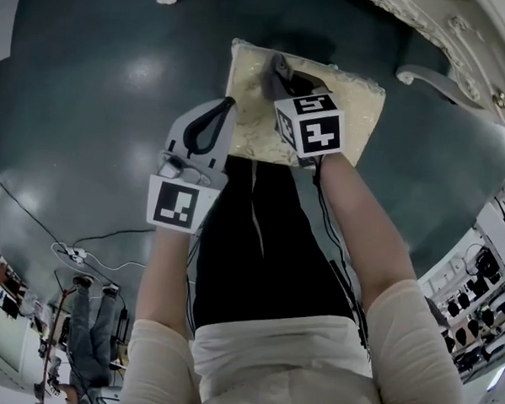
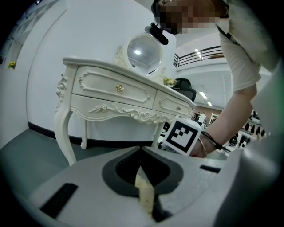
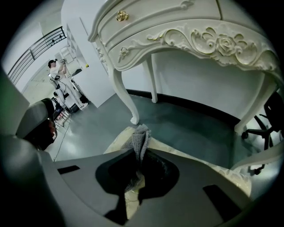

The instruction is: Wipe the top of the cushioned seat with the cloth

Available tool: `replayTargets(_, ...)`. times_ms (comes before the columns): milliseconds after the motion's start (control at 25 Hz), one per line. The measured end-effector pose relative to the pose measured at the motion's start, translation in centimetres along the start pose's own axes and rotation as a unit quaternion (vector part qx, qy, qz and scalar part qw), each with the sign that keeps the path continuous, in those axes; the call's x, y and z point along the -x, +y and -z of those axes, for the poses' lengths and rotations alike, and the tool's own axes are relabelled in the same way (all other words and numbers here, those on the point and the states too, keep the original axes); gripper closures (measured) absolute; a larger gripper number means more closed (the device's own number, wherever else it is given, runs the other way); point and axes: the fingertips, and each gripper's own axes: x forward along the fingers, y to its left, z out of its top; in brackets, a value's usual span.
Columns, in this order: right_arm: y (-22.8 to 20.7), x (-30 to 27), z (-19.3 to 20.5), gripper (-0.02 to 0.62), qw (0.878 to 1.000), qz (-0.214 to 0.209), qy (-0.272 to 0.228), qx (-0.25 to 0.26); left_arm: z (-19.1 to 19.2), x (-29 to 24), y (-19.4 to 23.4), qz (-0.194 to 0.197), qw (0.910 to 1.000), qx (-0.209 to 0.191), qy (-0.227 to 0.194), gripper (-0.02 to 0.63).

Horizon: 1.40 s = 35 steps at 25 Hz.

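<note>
1. The jaws of the left gripper (image 1: 226, 103) are closed together and hold nothing. The tips are at the left edge of the cushioned seat (image 1: 346, 100), and cream seat shows through the slit.
2. The jaws of the right gripper (image 1: 283, 72) are clamped on the grey cloth (image 3: 140, 139), which is bunched, pokes past the tips, and is over the seat top.
3. The white dressing table (image 2: 115, 88) stands beyond the seat.

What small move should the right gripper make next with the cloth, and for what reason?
Probably press the cloth down and drag it across the cushioned seat. The right gripper is shut on the cloth over the seat, with much bare cushion beside it.
</note>
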Motion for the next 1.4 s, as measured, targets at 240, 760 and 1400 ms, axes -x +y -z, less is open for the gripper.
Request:
replayTargets(240, -2.6, 1.3, 1.4, 0.569, 1.000, 0.022, 0.003, -0.020, 0.3, -0.9, -1.7, 0.019, 0.9997, -0.013, 0.011, 0.604)
replayTargets(760, -10.3, 5.5, 5.1, 0.568, 0.996, 0.070, 0.000, -0.054, 0.0, -4.7, -7.1, 0.068, 0.9964, -0.046, 0.023, 0.604)
replayTargets(1400, -17.6, 10.5, 9.8, 0.568, 0.987, 0.119, -0.013, -0.103, 0.1, -8.1, -13.5, 0.118, 0.9907, -0.060, 0.031, 0.604)
